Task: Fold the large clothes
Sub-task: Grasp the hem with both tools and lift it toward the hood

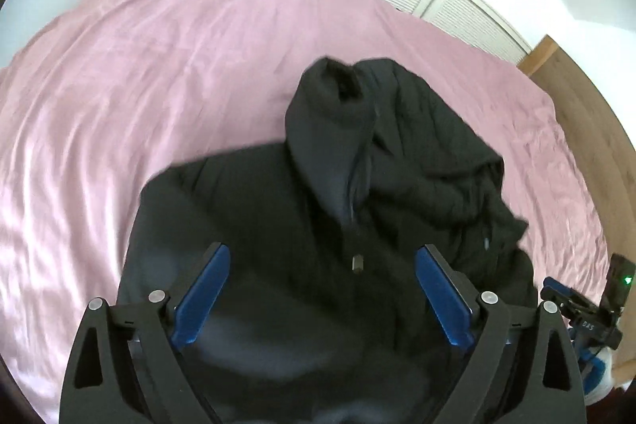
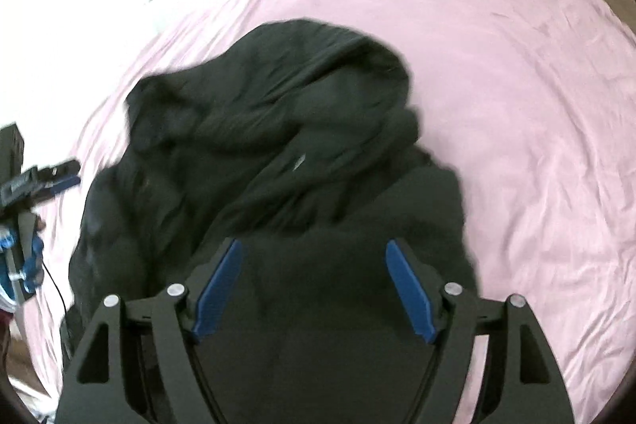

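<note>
2 tools (image 1: 322, 289) (image 2: 314, 285) above jacket (image 1: 357, 153), apparently agape

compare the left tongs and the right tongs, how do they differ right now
The left tongs stand a little wider apart than the right tongs. The left tongs frame the zipper pull of the black padded jacket; the right tongs frame plain dark fabric. Both have blue pads, gape open, hold nothing, and point down over the jacket on the pink bedsheet.

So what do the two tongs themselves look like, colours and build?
Both are alike: the left tongs and right tongs have matte black angular frames with triangular cut-outs and round silver pivot pins. Each finger carries a flat bright blue pad. A thin black cable trails beside the left tool in the right view.
</note>
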{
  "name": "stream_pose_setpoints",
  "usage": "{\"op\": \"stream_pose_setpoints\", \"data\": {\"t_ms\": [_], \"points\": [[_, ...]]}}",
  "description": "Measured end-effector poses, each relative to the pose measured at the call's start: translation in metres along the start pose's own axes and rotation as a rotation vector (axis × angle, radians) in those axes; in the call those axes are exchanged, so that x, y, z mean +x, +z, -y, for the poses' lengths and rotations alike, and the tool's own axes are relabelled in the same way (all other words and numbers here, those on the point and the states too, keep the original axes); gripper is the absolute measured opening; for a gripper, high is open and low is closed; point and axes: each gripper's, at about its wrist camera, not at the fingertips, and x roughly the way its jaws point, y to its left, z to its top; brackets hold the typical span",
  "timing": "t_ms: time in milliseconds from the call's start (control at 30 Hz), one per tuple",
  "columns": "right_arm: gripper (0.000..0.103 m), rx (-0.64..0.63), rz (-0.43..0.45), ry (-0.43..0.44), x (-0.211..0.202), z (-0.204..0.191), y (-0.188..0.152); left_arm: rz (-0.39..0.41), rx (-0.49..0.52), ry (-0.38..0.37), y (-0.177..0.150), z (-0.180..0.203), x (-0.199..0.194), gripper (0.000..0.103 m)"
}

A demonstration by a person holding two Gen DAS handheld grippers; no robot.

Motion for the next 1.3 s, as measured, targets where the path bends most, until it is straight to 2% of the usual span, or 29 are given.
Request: {"op": "stream_pose_setpoints", "data": {"t_ms": [200, 433, 500, 633, 867, 933, 967, 1000, 1033, 1067, 1100, 1133, 1300], "points": [[0.077, 0.098, 0.06, 0.013, 0.029, 0.046, 0.059, -0.011, -0.031, -0.028, 0.065, 0.005, 0.044, 0.093], [0.082, 0.259, 0.106, 0.116, 0.077, 0.078, 0.122, -0.014, -0.123, -0.053, 0.123, 0.0, 0.093, 0.093], [0.084, 0.293, 0.116, 0.143, 0.091, 0.082, 0.135, -0.025, -0.152, -0.057, 0.13, -0.005, 0.105, 0.093], [0.087, 0.335, 0.125, 0.135, 0.119, 0.086, 0.156, -0.057, -0.181, -0.05, 0.134, -0.008, 0.128, 0.093], [0.088, 0.338, 0.074, 0.109, 0.149, 0.08, 0.171, -0.088, -0.239, -0.045, 0.132, -0.006, 0.154, 0.093], [0.086, 0.315, 0.049, 0.098, 0.153, 0.073, 0.172, -0.105, -0.239, -0.023, 0.131, -0.002, 0.159, 0.078], [0.081, 0.293, 0.036, 0.08, 0.155, 0.067, 0.172, -0.116, -0.237, -0.021, 0.13, -0.001, 0.161, 0.059], [0.06, 0.28, 0.027, 0.071, 0.155, 0.063, 0.171, -0.134, -0.231, -0.011, 0.13, 0.001, 0.163, 0.039], [0.036, 0.261, -0.002, 0.06, 0.158, 0.057, 0.171, -0.154, -0.213, 0.009, 0.129, 0.003, 0.166, 0.029], [0.027, 0.249, -0.031, 0.052, 0.162, 0.052, 0.17, -0.165, -0.189, 0.023, 0.127, 0.005, 0.167, 0.015], [0.016, 0.24, -0.037, 0.049, 0.16, 0.05, 0.169, -0.166, -0.173, 0.032, 0.127, 0.007, 0.166, 0.013], [0.012, 0.219, -0.04, 0.043, 0.158, 0.045, 0.168, -0.162, -0.153, 0.04, 0.125, 0.009, 0.164, 0.012], [0.008, 0.083, -0.028, 0.034, 0.137, 0.018, 0.155, -0.123, -0.088, 0.058, 0.114, 0.013, 0.147, 0.009]]}}
